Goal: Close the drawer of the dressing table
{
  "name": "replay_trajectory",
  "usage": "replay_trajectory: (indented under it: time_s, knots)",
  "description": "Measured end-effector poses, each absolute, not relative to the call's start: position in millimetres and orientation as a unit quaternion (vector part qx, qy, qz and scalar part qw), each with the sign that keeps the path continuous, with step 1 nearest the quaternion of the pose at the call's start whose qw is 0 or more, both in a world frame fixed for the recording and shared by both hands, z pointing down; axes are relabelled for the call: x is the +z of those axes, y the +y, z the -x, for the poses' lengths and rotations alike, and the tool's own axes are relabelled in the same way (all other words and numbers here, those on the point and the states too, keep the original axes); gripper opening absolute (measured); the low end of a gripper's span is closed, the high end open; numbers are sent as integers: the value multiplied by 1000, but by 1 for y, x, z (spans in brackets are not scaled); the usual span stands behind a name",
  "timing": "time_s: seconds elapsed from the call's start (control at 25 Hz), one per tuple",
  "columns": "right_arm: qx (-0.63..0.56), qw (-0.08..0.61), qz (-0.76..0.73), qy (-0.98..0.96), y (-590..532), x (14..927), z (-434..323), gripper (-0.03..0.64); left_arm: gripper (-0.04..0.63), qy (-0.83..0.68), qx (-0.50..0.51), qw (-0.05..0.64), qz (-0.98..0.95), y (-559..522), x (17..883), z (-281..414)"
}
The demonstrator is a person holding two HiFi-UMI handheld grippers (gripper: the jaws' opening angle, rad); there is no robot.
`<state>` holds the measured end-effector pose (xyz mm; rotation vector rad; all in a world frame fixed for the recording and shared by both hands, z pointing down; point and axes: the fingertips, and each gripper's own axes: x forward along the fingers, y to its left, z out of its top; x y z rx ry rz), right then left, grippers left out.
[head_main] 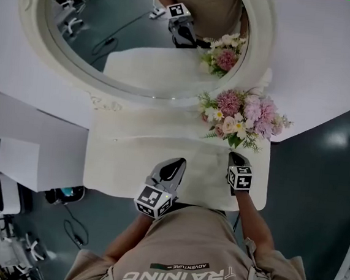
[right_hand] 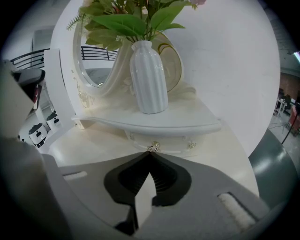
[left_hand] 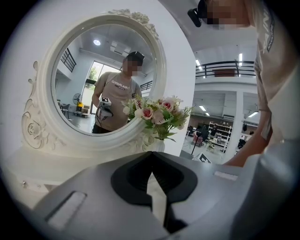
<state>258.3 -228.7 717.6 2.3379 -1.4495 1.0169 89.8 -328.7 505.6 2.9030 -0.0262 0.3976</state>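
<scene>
Both grippers had jaws pinched together on nothing. Right gripper pointed right at the knob of the drawer, tucked under the vase shelf; left gripper hung over the dressing table.

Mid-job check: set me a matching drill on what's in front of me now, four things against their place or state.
Things:
1. white ribbed vase
2. oval mirror in a white carved frame
3. small metal drawer knob
4. left hand-held gripper

Places or states:
A. jaws together, nothing between them
B. under the front edge of the raised white shelf
C. stands on that shelf, holding pink and white flowers
D. reflects a person

Pairs: 1-C, 2-D, 3-B, 4-A.
</scene>
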Motion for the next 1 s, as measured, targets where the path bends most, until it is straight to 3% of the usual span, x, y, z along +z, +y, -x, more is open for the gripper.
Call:
replay_trajectory:
  time_s: [0.72,1.0]
  knots:
    - [285,58,-803,-520,-192,643,-209,2,15,20,112,95,-989,-320,489,-93]
    - [213,84,-797,-559,-207,587,-193,2,15,27,107,94,-989,-319,486,-90]
